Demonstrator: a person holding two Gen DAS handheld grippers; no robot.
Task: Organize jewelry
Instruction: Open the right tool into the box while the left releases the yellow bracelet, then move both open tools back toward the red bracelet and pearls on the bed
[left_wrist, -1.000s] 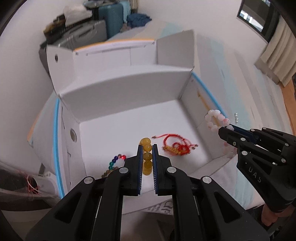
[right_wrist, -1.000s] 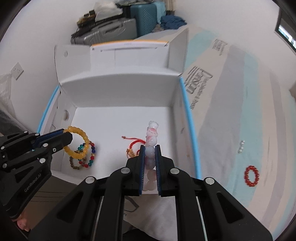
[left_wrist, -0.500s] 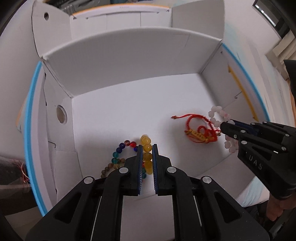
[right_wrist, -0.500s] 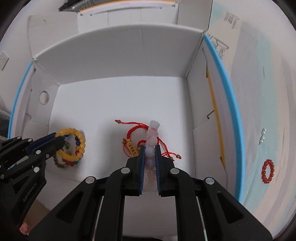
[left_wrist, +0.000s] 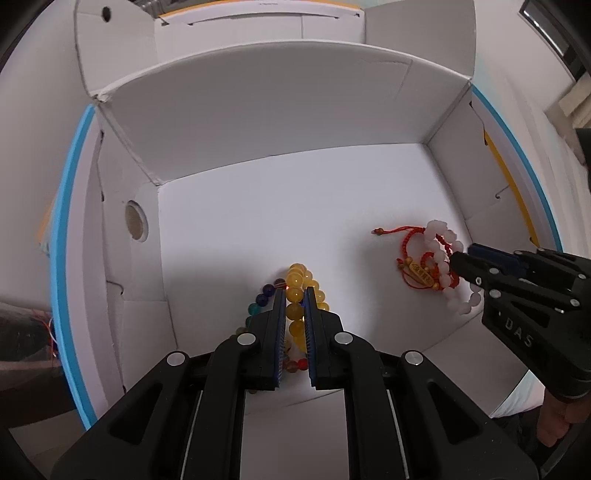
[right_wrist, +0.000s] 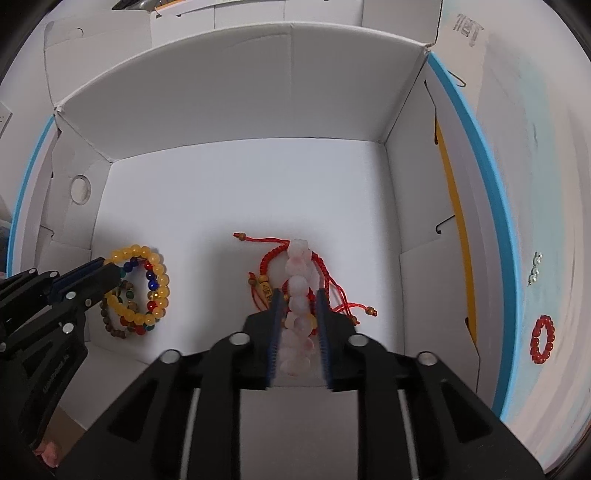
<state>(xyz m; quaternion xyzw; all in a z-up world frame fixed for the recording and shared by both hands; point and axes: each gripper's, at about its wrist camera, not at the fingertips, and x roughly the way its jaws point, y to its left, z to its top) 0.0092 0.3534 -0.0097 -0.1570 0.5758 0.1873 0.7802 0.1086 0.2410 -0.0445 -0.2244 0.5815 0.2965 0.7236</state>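
My left gripper (left_wrist: 294, 295) is shut on a yellow bead bracelet (left_wrist: 295, 295), low inside a white cardboard box (left_wrist: 258, 110); it also shows in the right wrist view (right_wrist: 138, 284). The bracelet rests over a multicoloured bead bracelet (right_wrist: 125, 321). My right gripper (right_wrist: 298, 295) has its jaws parted around a pale pink bead bracelet (right_wrist: 297, 288), which lies on a red cord bracelet (right_wrist: 269, 254) on the box floor. The pink bracelet also shows in the left wrist view (left_wrist: 443, 254).
The box walls and raised flaps (right_wrist: 184, 92) surround both grippers. Outside the box on the right, a red bead bracelet (right_wrist: 542, 339) and a small silver piece (right_wrist: 535, 269) lie on the pale bedsheet.
Both grippers have gone down into the box. The right gripper's jaws have opened, and the pink bracelet now lies on the red cord bracelet. The left gripper still holds the yellow bracelet.
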